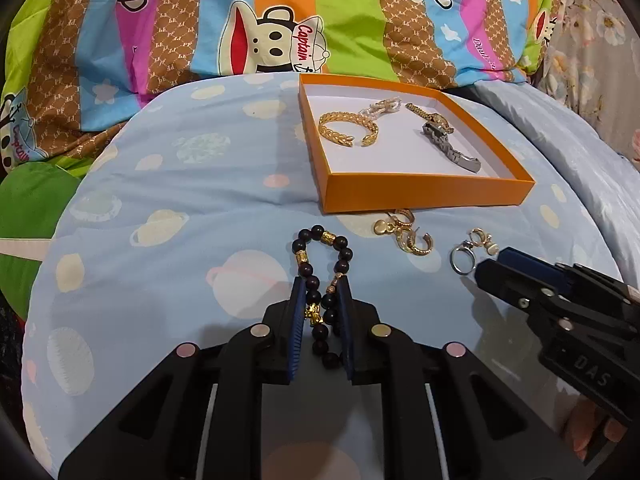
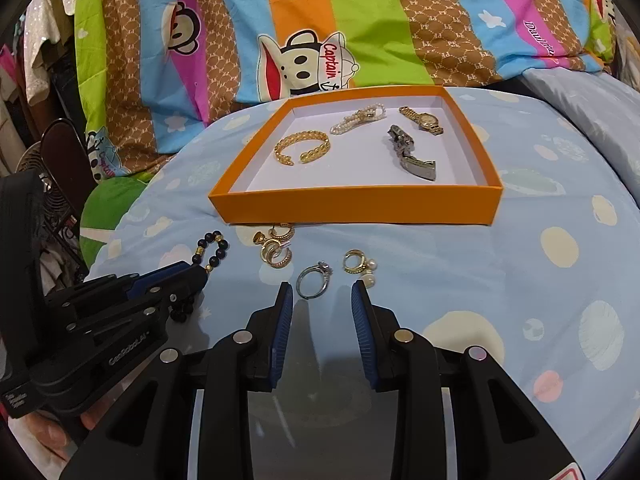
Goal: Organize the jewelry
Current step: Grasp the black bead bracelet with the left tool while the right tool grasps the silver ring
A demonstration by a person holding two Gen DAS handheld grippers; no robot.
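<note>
A dark bead bracelet (image 1: pixel 320 280) with gold charms lies on the blue sheet, its near part between my left gripper's (image 1: pixel 321 292) blue pads, which have closed on it. It also shows in the right wrist view (image 2: pixel 212 250). My right gripper (image 2: pixel 322 294) is open, just short of a silver ring (image 2: pixel 314 280) and a gold pearl ring (image 2: pixel 356 264). A cluster of gold earrings (image 1: pixel 404 232) lies in front of the orange box (image 1: pixel 424 192), which holds a gold cuff (image 1: pixel 348 130), a pearl bracelet (image 1: pixel 380 108), a gold watch (image 1: pixel 432 118) and a silver watch (image 1: pixel 452 148).
A striped cartoon quilt (image 1: pixel 280 20) is heaped behind the box. A green cushion (image 1: pixel 32 200) lies at the left. A fan and hanging clothes (image 2: pixel 40 80) stand left of the bed.
</note>
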